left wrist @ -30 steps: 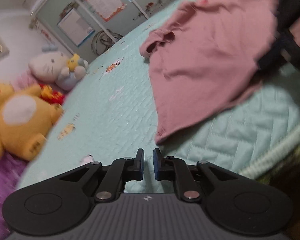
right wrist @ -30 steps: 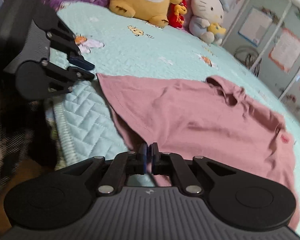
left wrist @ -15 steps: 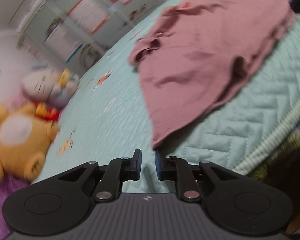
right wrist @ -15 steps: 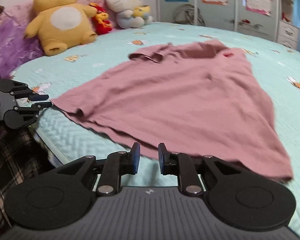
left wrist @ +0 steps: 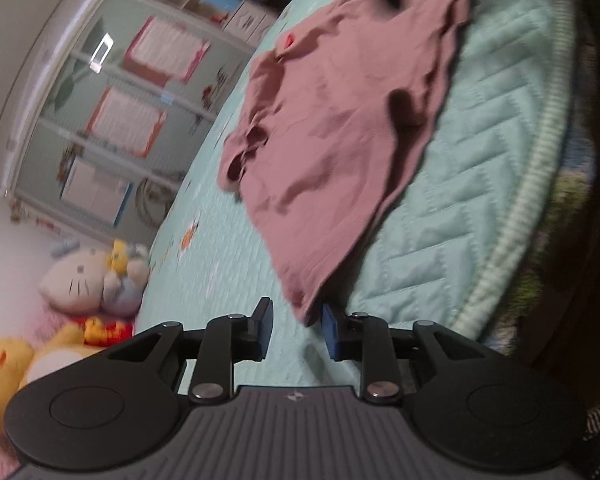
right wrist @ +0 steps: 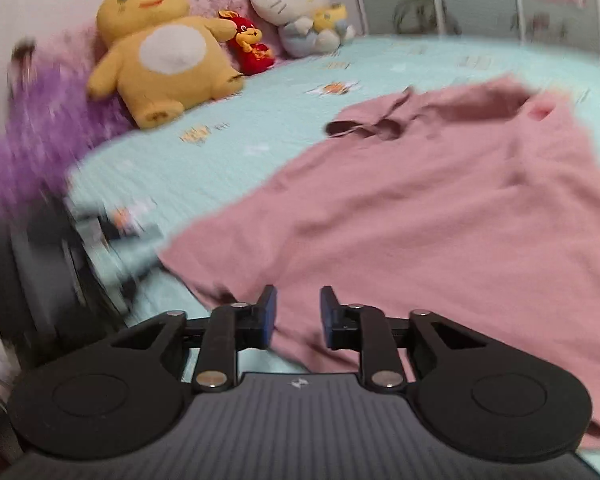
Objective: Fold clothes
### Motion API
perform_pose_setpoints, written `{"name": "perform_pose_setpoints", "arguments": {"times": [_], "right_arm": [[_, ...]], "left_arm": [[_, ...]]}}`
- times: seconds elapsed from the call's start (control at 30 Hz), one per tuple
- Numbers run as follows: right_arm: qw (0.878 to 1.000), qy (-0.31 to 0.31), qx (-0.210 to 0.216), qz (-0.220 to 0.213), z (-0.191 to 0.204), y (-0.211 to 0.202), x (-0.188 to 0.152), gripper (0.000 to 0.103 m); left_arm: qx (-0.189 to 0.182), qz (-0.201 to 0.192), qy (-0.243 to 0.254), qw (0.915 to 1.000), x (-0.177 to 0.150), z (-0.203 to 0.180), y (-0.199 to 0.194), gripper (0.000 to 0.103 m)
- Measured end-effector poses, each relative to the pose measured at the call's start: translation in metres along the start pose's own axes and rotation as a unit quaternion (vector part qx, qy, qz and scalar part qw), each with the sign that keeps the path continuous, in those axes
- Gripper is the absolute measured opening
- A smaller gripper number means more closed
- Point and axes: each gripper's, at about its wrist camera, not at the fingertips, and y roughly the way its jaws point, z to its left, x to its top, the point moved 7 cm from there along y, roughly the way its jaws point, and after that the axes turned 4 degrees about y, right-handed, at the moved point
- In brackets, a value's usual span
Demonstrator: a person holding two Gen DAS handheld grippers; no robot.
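A pink short-sleeved shirt point(left wrist: 340, 120) lies spread on a pale green quilted bed point(left wrist: 460, 220). My left gripper point(left wrist: 296, 330) is open, and the shirt's near hem corner point(left wrist: 304, 300) lies just ahead of the gap between its fingers. In the right wrist view the shirt point(right wrist: 440, 208) fills the middle. My right gripper point(right wrist: 298, 316) is open, low over the shirt's near hem. The left gripper shows as a dark blur point(right wrist: 72, 248) at the left of that view.
A yellow plush point(right wrist: 164, 56), a small red plush point(right wrist: 252, 46) and a white cat plush point(right wrist: 296, 4) sit at the head of the bed beside a purple cushion point(right wrist: 28, 132). Wardrobe doors point(left wrist: 120, 120) stand behind. The bed's piped edge point(left wrist: 540, 200) runs near both grippers.
Both grippers have opened from nearly shut. The left has moved up to the shirt's hem corner. The right has swung round and come down over the near hem.
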Motion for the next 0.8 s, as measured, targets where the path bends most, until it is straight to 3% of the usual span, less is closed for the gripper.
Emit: {"name": "perform_pose_setpoints", "arguments": {"times": [0.1,0.17,0.23,0.3,0.4,0.53,0.6,0.63,0.67,0.7,0.8], "right_arm": [[0.997,0.064,0.047,0.024,0.006,0.038,0.035,0.033],[0.997,0.045,0.050,0.025,0.014,0.066,0.060,0.035],[1.000,0.002,0.016,0.023,0.019,0.092,0.081,0.036],[0.998,0.026,-0.013,0.051,0.012,0.123,0.099,0.036],[0.991,0.096,-0.014,0.092,0.006,0.160,0.116,0.040],[0.986,0.089,-0.057,0.127,0.012,0.201,0.123,0.047],[0.983,0.068,-0.093,0.146,0.014,0.220,0.120,0.046],[0.980,0.042,-0.114,0.156,0.016,0.229,0.117,0.042],[0.978,0.015,-0.140,0.154,0.016,0.235,0.115,0.017],[0.979,0.010,-0.146,0.139,0.014,0.234,0.119,0.000],[0.983,0.003,-0.164,0.086,0.005,0.231,0.129,0.000]], "left_arm": [[0.006,-0.003,-0.001,1.0000,0.000,0.001,0.005,0.030],[0.007,-0.002,-0.019,0.9998,-0.001,0.007,0.008,0.025],[0.013,-0.001,-0.029,0.9995,-0.001,0.011,0.010,0.015],[0.017,0.000,-0.048,0.9987,0.001,0.017,0.009,0.008],[0.013,-0.004,-0.087,0.9962,0.006,0.025,0.006,0.008],[0.011,-0.004,-0.132,0.9912,0.009,0.034,0.005,0.008],[0.019,0.000,-0.159,0.9871,0.008,0.039,0.004,0.007],[0.023,0.002,-0.173,0.9847,0.008,0.041,0.003,0.007],[0.027,0.005,-0.195,0.9805,0.007,0.046,0.002,0.007],[0.025,0.009,-0.223,0.9745,0.005,0.050,0.001,0.007],[0.011,0.024,-0.295,0.9551,-0.001,0.057,-0.002,0.007]]}}
